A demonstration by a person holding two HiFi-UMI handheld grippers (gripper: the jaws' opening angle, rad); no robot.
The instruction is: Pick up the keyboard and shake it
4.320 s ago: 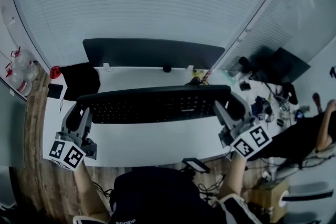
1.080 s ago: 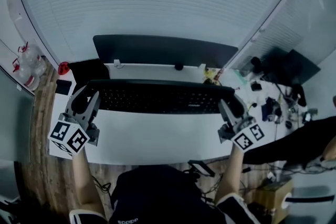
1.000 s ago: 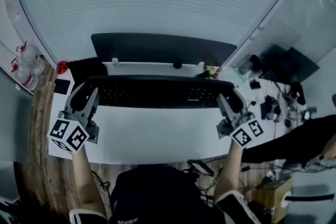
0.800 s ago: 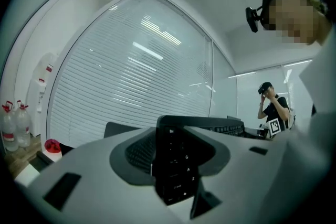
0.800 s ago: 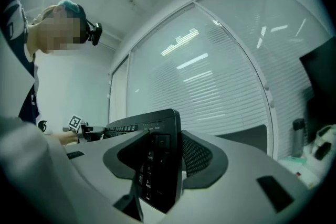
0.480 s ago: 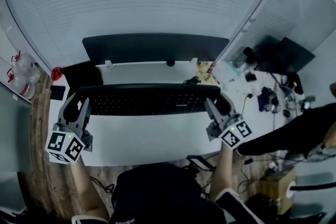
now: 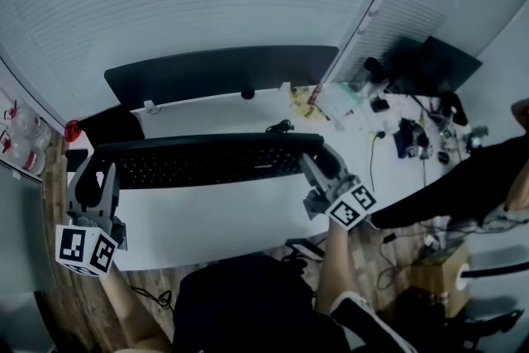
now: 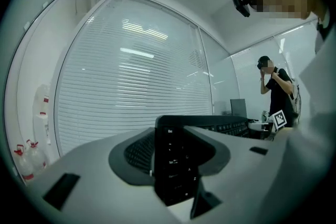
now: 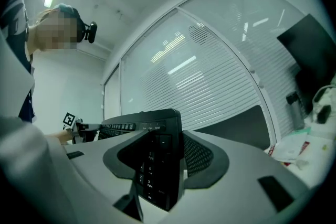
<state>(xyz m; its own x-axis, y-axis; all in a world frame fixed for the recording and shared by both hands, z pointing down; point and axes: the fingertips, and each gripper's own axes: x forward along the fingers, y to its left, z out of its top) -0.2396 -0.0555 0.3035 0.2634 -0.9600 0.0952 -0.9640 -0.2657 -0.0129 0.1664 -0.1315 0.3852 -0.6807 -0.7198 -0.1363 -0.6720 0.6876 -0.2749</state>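
Observation:
A long black keyboard [image 7: 207,159] hangs in the air above the white desk [image 7: 215,219], held level by its two ends. My left gripper [image 7: 97,174] is shut on its left end [image 8: 176,165], where the keys stand on edge between the jaws. My right gripper [image 7: 317,164] is shut on its right end [image 9: 157,165], the number pad pinched between the jaws. Both gripper views look up at the window blinds, with the keyboard running away toward the other gripper.
A dark monitor [image 7: 219,72] stands at the desk's back edge. A black pouch [image 7: 107,124] lies back left; cables and small items [image 7: 397,136] crowd the desk's right. Another person [image 8: 281,94] stands off to the right. A phone [image 7: 304,249] lies at the front edge.
Both grippers and the keyboard have shifted left in the head view and the view itself has swung; the keyboard stays clamped at both ends and off the desk throughout.

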